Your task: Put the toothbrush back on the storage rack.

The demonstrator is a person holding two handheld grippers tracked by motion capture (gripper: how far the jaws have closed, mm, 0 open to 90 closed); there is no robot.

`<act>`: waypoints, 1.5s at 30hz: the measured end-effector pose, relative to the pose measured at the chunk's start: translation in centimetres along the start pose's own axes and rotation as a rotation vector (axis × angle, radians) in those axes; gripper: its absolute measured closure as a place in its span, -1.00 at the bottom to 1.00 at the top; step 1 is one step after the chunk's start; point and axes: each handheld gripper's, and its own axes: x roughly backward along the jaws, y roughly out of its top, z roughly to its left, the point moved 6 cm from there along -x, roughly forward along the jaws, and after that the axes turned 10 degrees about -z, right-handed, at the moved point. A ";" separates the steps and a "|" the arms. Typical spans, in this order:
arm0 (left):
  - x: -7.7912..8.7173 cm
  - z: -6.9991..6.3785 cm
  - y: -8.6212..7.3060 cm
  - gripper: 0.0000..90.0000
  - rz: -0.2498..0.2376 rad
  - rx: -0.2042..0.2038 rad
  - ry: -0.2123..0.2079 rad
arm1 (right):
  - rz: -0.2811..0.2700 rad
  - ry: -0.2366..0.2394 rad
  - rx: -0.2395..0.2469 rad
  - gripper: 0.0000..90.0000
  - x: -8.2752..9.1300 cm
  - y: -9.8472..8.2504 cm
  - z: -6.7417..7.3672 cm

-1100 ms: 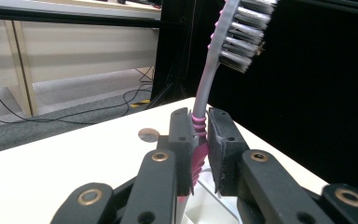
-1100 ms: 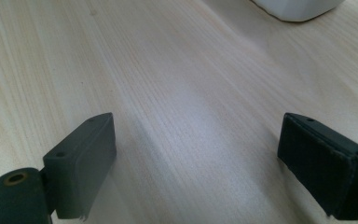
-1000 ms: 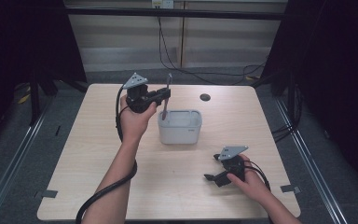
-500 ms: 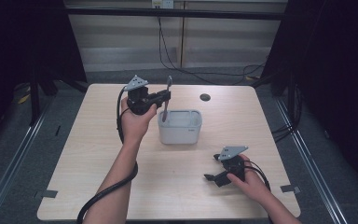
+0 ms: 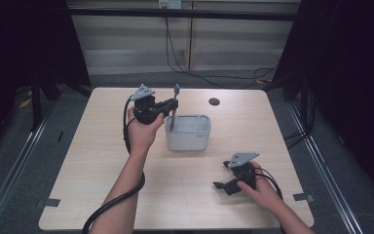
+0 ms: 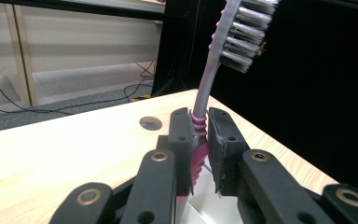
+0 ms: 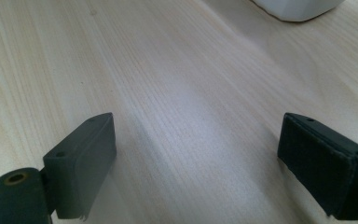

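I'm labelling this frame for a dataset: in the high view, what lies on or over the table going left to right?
left gripper → toothbrush → white tub → right gripper

— What is cut off or hidden around the white bin (image 5: pixel 187 132)?
— In the left gripper view, the toothbrush (image 6: pixel 204 105) head is cropped by the top edge, and its lower handle is hidden between the jaws above the bin.
— And the bin itself?
— In the right gripper view, the bin (image 7: pixel 298 8) is cropped to a corner.
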 end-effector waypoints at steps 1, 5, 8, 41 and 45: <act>0.0 0.0 -0.1 0.79 0.004 0.000 -0.001 | 0.001 0.001 0.001 -0.76 0.0 0.0 0.0; 0.0 0.2 -0.6 0.79 0.007 0.006 0.005 | 0.000 0.000 0.001 -0.76 0.0 0.0 0.0; 0.1 0.3 -0.8 0.79 0.009 0.007 0.008 | 0.001 0.001 0.001 -0.76 0.0 0.0 0.0; 0.6 1.2 -4.2 0.78 0.046 0.021 0.041 | 0.001 0.000 0.001 -0.76 0.0 0.0 0.0; 0.7 1.3 -4.6 0.78 0.050 0.021 0.043 | 0.001 -0.001 0.001 -0.76 0.0 0.0 0.0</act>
